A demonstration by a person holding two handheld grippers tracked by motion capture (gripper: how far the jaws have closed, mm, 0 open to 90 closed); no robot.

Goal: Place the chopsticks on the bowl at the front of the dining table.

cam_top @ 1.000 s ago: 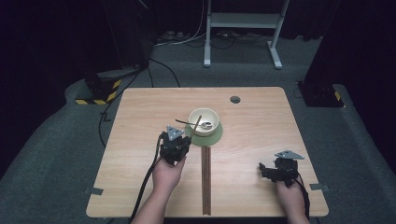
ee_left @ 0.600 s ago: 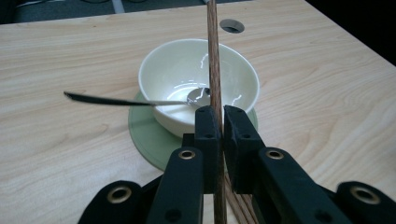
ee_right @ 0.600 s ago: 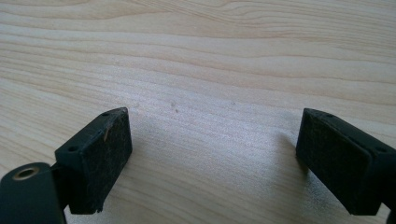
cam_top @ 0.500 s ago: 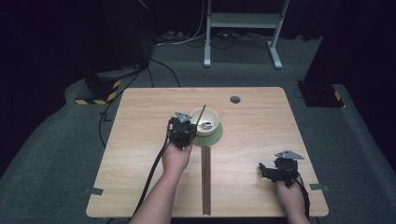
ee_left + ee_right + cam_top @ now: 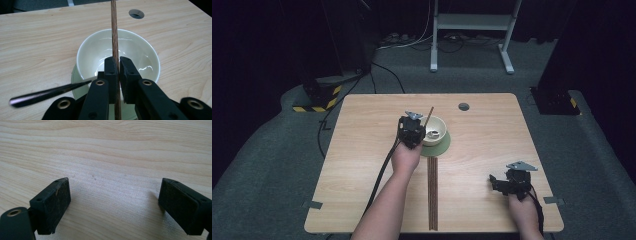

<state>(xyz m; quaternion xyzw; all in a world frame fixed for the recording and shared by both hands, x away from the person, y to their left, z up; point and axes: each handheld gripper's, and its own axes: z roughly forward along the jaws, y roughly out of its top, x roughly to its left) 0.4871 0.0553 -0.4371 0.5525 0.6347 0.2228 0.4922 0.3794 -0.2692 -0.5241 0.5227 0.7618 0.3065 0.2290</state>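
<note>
Black hand-held gripper (image 5: 411,131) w/ brass screws

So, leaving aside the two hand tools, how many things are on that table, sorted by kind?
Cream bowl: 1
Green mat under the bowl: 1
Spoon in the bowl: 1
Chopsticks: 3, with one chopstick clamped in the left gripper and apparently two lying chopsticks close together on the table
Total: 6
</note>
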